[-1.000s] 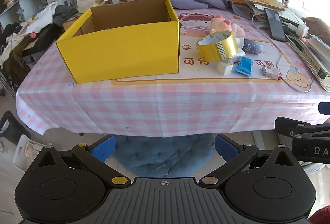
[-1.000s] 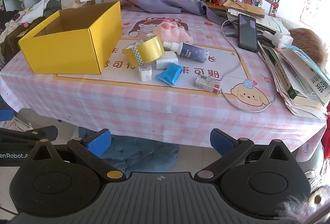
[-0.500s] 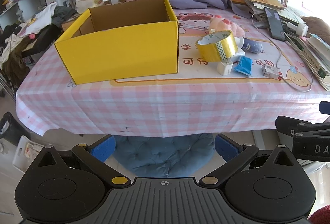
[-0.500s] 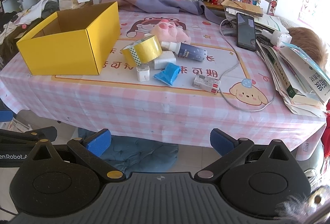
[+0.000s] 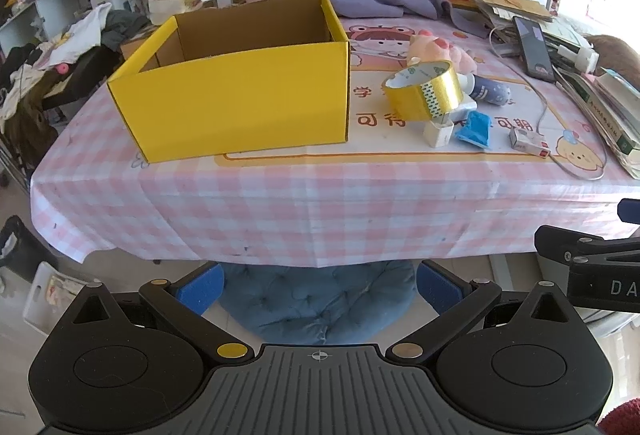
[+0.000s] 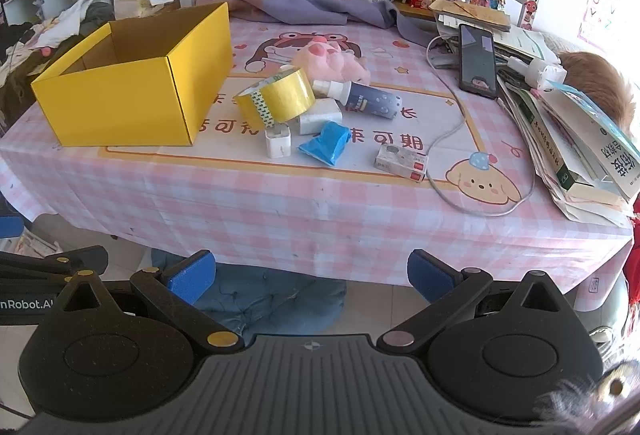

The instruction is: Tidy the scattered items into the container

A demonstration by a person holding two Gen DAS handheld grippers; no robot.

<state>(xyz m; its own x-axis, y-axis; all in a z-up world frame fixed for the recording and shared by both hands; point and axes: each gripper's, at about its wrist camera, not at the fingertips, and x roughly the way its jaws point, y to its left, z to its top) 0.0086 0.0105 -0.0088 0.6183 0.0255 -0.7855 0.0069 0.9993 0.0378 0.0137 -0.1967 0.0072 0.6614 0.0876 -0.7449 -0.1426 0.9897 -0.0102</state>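
Both grippers are held low in front of the table edge, with nothing between the fingers: the left gripper (image 5: 318, 281) and the right gripper (image 6: 310, 271) each have their blue pads spread wide apart. The yellow box (image 5: 236, 91) is seen in the upper left of both views, open at the top, and no item can be made out inside it, though its floor is mostly hidden by the front wall. The scattered items are gathered in the centre of the right view, just beside the box: a roll of yellow tape (image 6: 276, 101) which leans on a white block (image 6: 320, 115), a white charger (image 6: 278, 143), a blue packet (image 6: 326, 143), a small carton (image 6: 400, 161), a spray bottle (image 6: 364, 101) lying with its long axis across the frame, and a pink plush toy (image 6: 332, 61). This group is placed nearly straight ahead of the right gripper, while from the left gripper it lies toward the right of the frame, so the right one is judged to be nearer. How the tape is supported underneath cannot be told.
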